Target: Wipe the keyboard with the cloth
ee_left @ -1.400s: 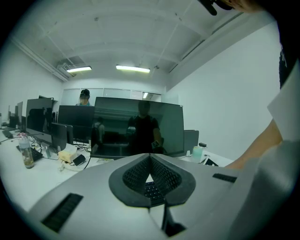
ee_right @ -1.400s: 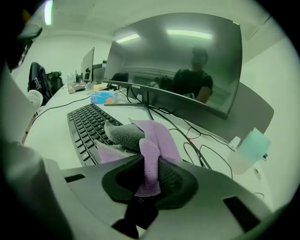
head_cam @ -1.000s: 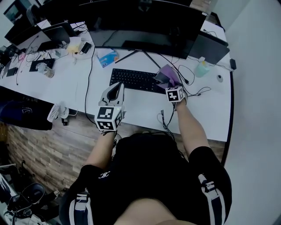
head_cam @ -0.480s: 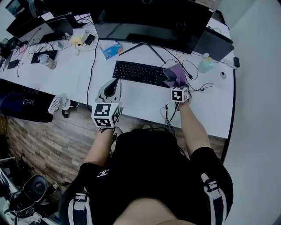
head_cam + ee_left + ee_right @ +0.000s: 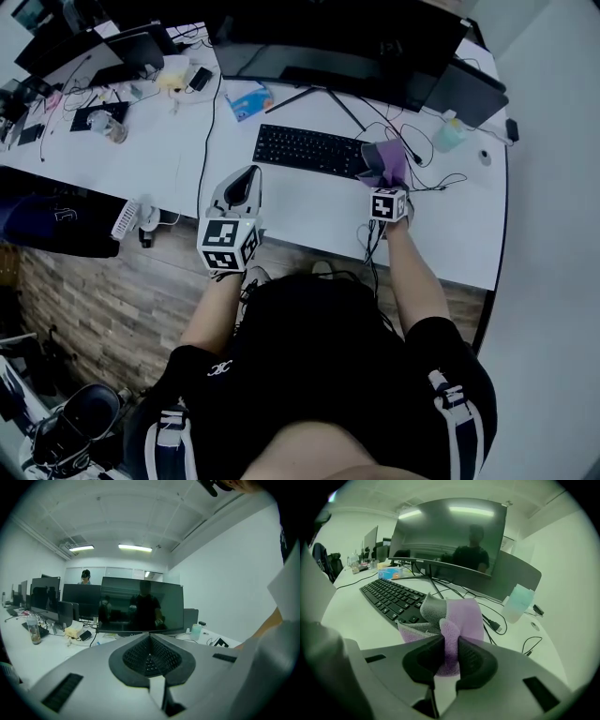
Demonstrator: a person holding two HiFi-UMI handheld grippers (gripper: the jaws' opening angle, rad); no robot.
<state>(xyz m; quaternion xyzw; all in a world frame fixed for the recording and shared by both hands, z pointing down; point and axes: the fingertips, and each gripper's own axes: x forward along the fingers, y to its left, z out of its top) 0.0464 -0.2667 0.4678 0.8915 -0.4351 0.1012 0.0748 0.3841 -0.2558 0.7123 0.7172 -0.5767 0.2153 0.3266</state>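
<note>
A black keyboard lies on the white desk in front of a large monitor. My right gripper is shut on a purple and grey cloth bunched at the keyboard's right end. In the right gripper view the cloth is pinched between the jaws of the right gripper, just above the keyboard corner. My left gripper hangs over bare desk in front of the keyboard's left end, jaws together and holding nothing.
Cables run behind and to the right of the keyboard. A clear bottle stands at the right back. A blue packet lies left of the monitor stand. More screens, a phone and clutter fill the desk's far left.
The right gripper with the cloth has drifted slightly right along the keyboard's right end. The head view has shifted a little. The left gripper has stayed put.
</note>
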